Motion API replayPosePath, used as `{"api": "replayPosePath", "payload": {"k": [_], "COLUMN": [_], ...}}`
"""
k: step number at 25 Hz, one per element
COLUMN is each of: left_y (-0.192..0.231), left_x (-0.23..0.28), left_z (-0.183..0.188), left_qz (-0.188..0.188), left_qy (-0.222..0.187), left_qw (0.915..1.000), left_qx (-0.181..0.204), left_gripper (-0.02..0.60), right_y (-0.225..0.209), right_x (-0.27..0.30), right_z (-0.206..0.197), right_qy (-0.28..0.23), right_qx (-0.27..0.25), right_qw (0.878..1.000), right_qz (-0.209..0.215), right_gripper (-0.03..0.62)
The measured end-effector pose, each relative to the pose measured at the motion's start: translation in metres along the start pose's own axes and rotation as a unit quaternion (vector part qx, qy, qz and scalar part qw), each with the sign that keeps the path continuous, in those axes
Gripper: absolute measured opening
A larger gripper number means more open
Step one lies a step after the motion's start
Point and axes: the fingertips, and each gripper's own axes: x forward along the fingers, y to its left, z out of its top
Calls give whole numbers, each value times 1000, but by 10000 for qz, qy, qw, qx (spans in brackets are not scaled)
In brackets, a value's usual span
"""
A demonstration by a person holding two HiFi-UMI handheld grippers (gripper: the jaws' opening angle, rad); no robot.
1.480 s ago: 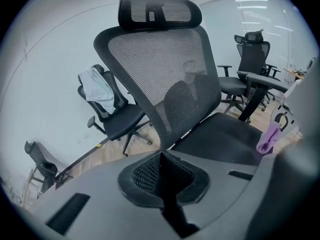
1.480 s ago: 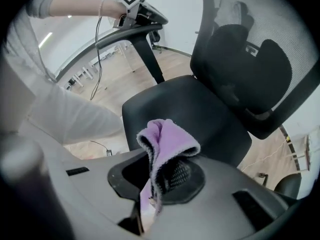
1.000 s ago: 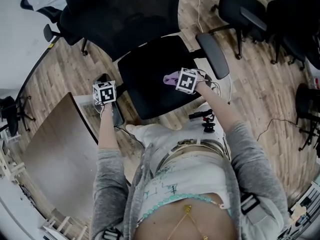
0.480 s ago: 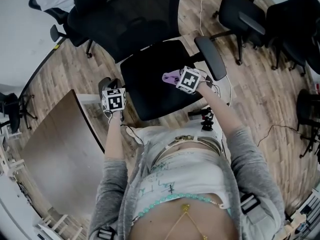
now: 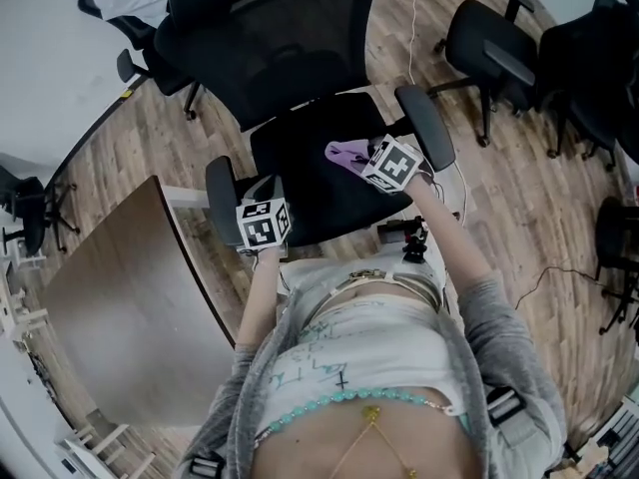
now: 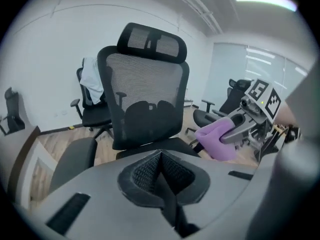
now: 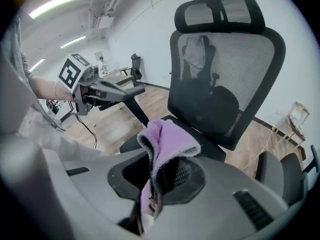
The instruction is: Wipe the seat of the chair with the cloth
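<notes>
Right hand-held gripper (image 7: pixel 150 184) is clamped on the purple cloth (image 7: pixel 167 141), which is held over the seat (image 5: pixel 300 183) of the chair (image 5: pixel 270 43). Left hand-held gripper (image 6: pixel 162 176) is seen closed and empty, just before the seat's front edge.

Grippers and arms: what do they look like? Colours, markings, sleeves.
The left gripper and right gripper have grey moulded bodies and dark textured pads. Each carries a white cube with black square markers. Grey sleeves cover both arms.
</notes>
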Motion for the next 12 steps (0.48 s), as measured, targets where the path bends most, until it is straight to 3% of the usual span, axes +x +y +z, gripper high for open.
{"api": "replayPosePath", "payload": {"k": [3, 12], "left_y": [-11, -34], "left_x": [-12, -61], "left_z": [9, 86], "left_qz": [-13, 45], "left_qy": [-185, -1317], "left_qw": [9992, 9911], "left_qx": [-342, -182], "left_gripper": [11, 11], "right_y": [0, 6], "right_x": [-14, -78], "right_z": [20, 96], "right_qy": [-362, -1814], "right_qx": [13, -52], "right_qw": [9993, 9827], "right_qz": [-34, -358], "right_gripper": [48, 48]}}
